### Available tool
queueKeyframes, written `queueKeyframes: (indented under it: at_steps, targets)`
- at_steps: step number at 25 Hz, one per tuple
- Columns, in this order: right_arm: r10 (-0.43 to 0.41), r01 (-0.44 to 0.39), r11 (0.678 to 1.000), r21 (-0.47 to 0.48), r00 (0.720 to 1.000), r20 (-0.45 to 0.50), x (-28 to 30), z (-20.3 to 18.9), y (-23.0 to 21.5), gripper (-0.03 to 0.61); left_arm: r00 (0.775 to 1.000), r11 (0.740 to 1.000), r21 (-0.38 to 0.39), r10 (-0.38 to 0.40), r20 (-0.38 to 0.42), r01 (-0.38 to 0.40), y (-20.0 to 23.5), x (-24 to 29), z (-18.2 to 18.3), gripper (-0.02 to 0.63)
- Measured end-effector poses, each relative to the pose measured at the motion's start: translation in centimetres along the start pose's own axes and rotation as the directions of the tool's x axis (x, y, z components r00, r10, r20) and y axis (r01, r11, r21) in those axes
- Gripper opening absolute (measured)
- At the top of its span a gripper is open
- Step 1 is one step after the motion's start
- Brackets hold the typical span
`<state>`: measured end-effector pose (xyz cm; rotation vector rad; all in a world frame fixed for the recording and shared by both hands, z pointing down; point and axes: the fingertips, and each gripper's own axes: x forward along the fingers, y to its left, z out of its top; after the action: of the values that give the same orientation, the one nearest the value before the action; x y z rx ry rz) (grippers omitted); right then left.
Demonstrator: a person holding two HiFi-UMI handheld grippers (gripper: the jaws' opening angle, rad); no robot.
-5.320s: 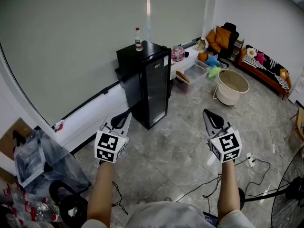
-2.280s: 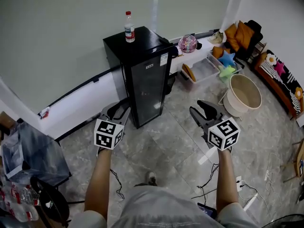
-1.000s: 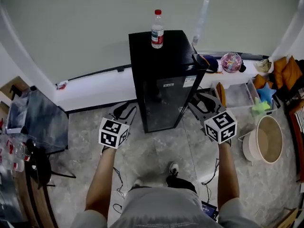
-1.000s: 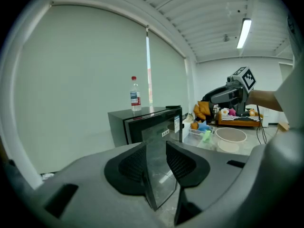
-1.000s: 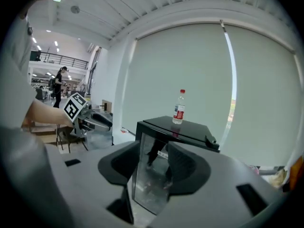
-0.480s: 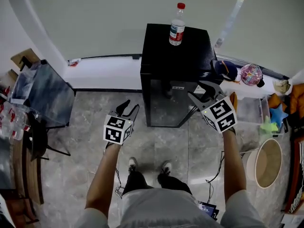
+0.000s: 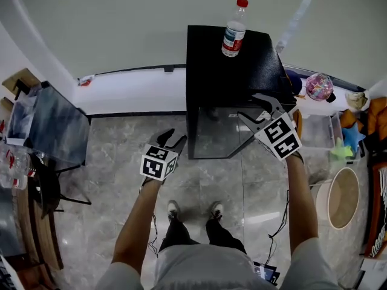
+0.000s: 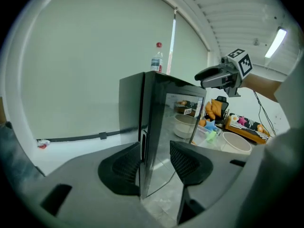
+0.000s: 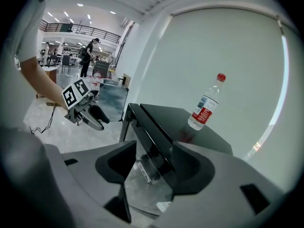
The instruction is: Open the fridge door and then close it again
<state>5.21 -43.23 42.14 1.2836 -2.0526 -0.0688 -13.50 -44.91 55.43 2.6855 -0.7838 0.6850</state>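
The black fridge (image 7: pixel 233 62) stands against the wall with its glass door (image 7: pixel 214 135) shut and a water bottle (image 7: pixel 234 26) on top. My left gripper (image 7: pixel 172 139) is low, beside the door's left edge, and is open. Its jaws have just been opening. In the left gripper view (image 8: pixel 156 148) that edge of the fridge (image 8: pixel 154 108) shows through the gap, untouched. My right gripper (image 7: pixel 260 107) hovers at the fridge's top front right corner. It is open, its jaws just opening too. The top front edge (image 9: pixel 152 132) lies in line with the right gripper (image 9: pixel 154 148); no pad presses it.
A dark covered table (image 7: pixel 51 122) and a chair (image 7: pixel 45 186) stand at the left. At the right are a clear storage box (image 7: pixel 317 132), a pink ball (image 7: pixel 317 86) and a beige tub (image 7: pixel 341 198). A white ledge (image 7: pixel 133 89) runs along the wall. The person's feet (image 7: pixel 174 209) are just before the fridge.
The person has walked up to the fridge. The left gripper sank toward the door's left edge, the right gripper slid to the top right corner, and both jaws spread wider.
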Motion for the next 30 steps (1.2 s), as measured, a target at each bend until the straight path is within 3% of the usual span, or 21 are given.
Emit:
queueKeyframes:
  at_steps: [11,20,30]
  targets:
    - [0.071,-0.077,0.994,-0.079,0.994,-0.085,5.1,2.3,1.2,0.233,0.986,0.988,0.021,-0.151,-0.071,0.153,2.1,4.9,-1.4,0.17]
    - [0.102,-0.155,0.955,-0.254,0.972,-0.21,6.8,2.6,2.3,0.232,0.957,0.961,-0.01,-0.275,-0.095,0.275,1.9,8.0,-2.3,0.17]
    - [0.092,-0.145,0.956,-0.257,0.974,-0.208,7.3,2.3,2.2,0.23,0.946,0.948,-0.013,-0.317,-0.074,0.317,1.1,9.1,-1.8,0.165]
